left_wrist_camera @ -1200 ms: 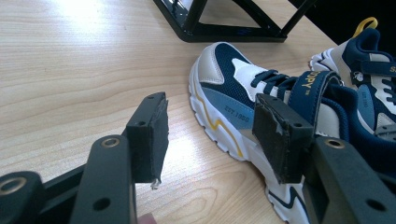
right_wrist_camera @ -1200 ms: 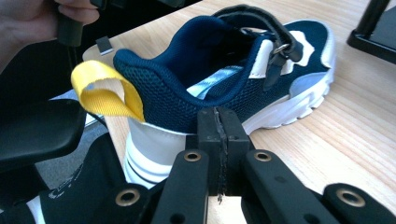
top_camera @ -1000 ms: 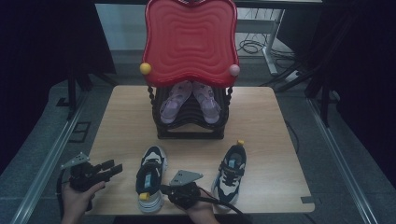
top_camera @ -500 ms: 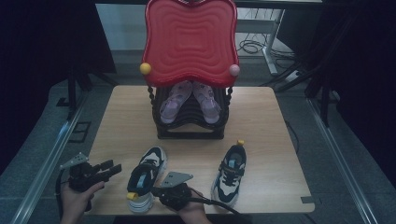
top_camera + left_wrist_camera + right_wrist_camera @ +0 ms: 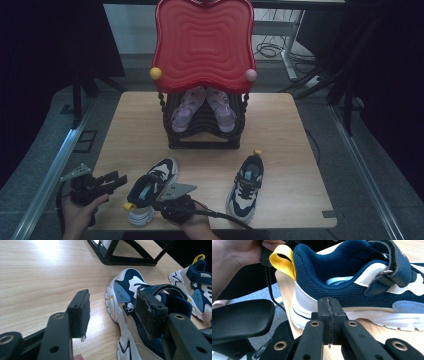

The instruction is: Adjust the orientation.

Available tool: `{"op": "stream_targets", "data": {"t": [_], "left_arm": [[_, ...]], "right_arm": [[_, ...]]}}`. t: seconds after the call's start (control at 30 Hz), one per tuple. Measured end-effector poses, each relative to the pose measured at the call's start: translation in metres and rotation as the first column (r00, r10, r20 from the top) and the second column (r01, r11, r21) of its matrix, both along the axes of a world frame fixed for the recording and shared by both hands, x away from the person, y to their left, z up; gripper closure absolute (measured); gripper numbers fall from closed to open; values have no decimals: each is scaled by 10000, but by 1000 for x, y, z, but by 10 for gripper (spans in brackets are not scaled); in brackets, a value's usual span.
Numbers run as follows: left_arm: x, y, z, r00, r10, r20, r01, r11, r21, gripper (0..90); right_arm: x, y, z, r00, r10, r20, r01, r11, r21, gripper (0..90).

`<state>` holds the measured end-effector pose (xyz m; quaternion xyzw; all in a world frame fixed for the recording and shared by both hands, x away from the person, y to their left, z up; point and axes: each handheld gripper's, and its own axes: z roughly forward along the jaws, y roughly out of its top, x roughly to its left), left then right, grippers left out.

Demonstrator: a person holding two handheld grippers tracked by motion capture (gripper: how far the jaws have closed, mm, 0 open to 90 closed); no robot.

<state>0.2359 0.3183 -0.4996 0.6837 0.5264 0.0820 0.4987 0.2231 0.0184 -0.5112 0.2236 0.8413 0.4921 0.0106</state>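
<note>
The right gripper point(image 5: 159, 201) has its 2 jaws pressed flat together with nothing between them; in the right gripper view their tips point(image 5: 329, 307) sit against the side of the left sneaker point(image 5: 148, 190), at the heel end just above the white sole. That sneaker lies near the front left edge of the table point(image 5: 280, 130), heel with its yellow loop toward the person, slightly tilted. The left gripper point(image 5: 111, 181) hovers just beside the shoe with its jaws spread wide, holding nothing. The second sneaker point(image 5: 246, 187) stands well apart to the right.
</note>
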Motion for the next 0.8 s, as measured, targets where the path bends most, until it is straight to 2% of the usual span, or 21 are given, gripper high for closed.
{"op": "stream_targets", "data": {"t": [0.3, 0.4, 0.53, 0.67, 0.7, 0.73, 0.8], "left_arm": [[1, -1, 1, 10000, -23, 47, 23, 10000, 26, 455], [0, -2, -1, 10000, -66, -31, 66, 10000, 6, 455], [-1, -1, -1, 10000, -71, -26, 71, 10000, 22, 454], [-2, 0, -1, 10000, -58, -14, 58, 10000, 17, 454], [-2, 0, -1, 10000, -55, -16, 55, 10000, 11, 454], [-2, 0, -1, 10000, -50, -27, 50, 10000, 11, 454], [-2, -1, -1, 10000, -58, -31, 58, 10000, 14, 454]], "right_arm": [[-1, -4, 2, 10000, 28, -24, -27, 9999, 156, 891], [-1, -11, 11, 9999, -64, 158, 60, 9996, 263, 892], [-2, -16, 16, 9996, -131, 269, 123, 9995, 304, 891], [-4, -32, 18, 9983, -317, 482, 311, 9994, 129, 891], [-4, -32, 18, 9983, -317, 482, 311, 9994, 129, 891], [-4, -44, 19, 9977, -515, 439, 511, 9986, 101, 891], [-3, -54, 23, 9969, -706, 348, 697, 9972, 257, 891]]}}
